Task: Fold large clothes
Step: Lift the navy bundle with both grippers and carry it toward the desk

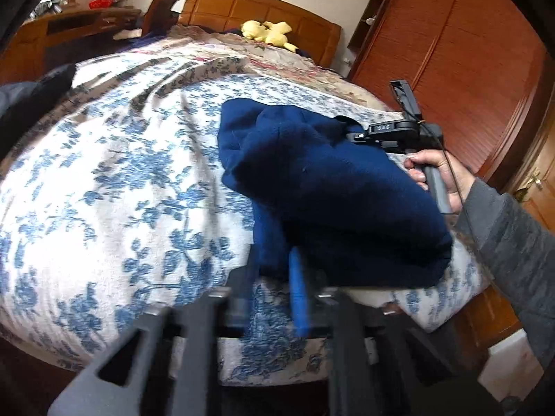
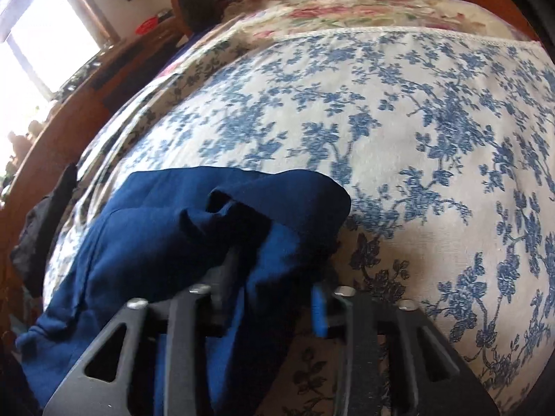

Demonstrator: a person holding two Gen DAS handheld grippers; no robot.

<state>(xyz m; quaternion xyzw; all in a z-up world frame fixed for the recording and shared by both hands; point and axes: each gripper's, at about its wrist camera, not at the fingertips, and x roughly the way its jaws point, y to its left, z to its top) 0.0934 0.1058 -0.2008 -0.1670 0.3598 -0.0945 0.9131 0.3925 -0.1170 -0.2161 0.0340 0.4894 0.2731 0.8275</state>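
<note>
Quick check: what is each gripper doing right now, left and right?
Left gripper: closed on the near edge of the navy garment.
Right gripper: closed on a bunched fold of the same garment, with cloth between its fingers.

1 garment, 2 grippers, 1 toy, all counted from the bed (image 1: 104, 180).

On the bed lies 1 navy garment (image 1: 329, 190) near its foot edge, with 2 grippers at it: the left gripper (image 1: 274, 298) and the right gripper (image 1: 350, 131), held by 1 visible hand (image 1: 437, 176). At the bed's headboard (image 1: 263, 10) sits 1 yellow plush toy (image 1: 269, 34); beside the bed stands 1 wooden wardrobe (image 1: 458, 69).
</note>
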